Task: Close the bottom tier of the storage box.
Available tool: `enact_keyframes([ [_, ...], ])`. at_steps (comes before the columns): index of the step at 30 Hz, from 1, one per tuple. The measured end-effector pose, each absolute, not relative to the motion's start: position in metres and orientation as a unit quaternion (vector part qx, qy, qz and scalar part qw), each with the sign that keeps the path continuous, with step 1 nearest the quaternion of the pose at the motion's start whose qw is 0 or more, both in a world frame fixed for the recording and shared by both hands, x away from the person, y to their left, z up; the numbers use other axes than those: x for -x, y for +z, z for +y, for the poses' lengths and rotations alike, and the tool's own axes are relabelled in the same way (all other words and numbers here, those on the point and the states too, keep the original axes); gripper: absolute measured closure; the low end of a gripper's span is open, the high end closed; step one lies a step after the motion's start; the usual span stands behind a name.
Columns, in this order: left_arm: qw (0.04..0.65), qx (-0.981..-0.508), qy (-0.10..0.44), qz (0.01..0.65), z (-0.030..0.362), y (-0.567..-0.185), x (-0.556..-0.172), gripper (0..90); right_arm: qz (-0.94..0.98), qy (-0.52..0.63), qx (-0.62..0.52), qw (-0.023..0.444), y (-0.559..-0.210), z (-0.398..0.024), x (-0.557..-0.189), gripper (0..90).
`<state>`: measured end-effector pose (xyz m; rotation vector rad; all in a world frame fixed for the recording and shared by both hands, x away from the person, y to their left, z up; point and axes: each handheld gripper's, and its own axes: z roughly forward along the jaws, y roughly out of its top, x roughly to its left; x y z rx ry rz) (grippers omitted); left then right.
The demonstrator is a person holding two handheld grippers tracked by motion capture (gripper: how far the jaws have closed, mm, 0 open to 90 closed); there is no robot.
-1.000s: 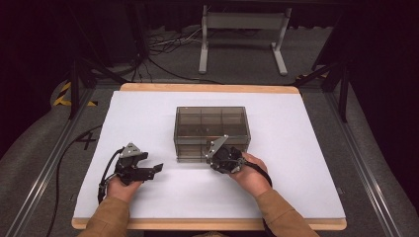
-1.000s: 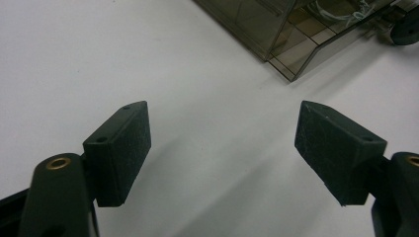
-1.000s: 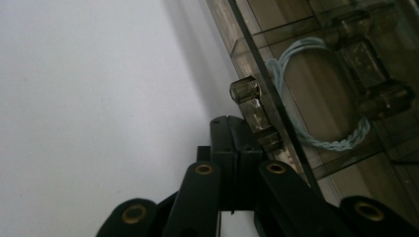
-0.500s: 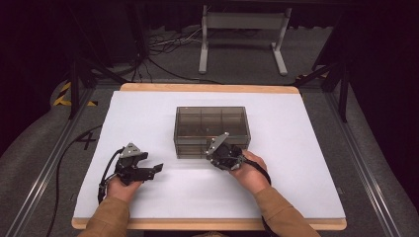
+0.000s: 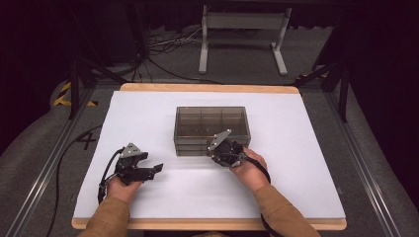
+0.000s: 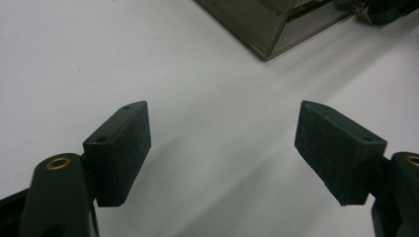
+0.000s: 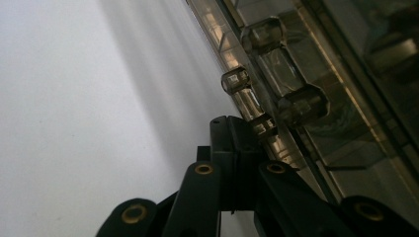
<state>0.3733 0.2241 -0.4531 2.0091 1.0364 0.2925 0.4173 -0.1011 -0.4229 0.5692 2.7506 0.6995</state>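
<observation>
Seemingly right gripper (image 5: 221, 146) — against box (image 5: 211, 123)

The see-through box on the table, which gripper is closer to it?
Right. The right gripper is at the front wall of the box, jaws shut by its clasp. The left gripper sits apart on the white table, jaws open, off the box's front-left corner.
</observation>
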Motion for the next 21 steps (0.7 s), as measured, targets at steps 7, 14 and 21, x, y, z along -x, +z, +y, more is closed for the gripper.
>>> enact_keyframes([
  [7, 0.418, -0.801, 0.117, 0.413, 0.2241, -0.4531, -0.3733, 22.6, 0.944, 0.242, -0.19, 0.122, -0.4244, -0.1013, -0.4187, 90.0],
  [14, 0.418, -0.8, 0.117, 0.413, 0.2239, -0.4531, -0.3733, 22.6, 0.943, 0.239, -0.198, 0.121, -0.424, -0.1008, -0.418, 89.3],
  [21, 0.418, -0.801, 0.116, 0.412, 0.2237, -0.4533, -0.3739, 22.6, 0.942, 0.261, -0.188, 0.093, -0.4208, -0.1046, -0.4134, 77.1],
])
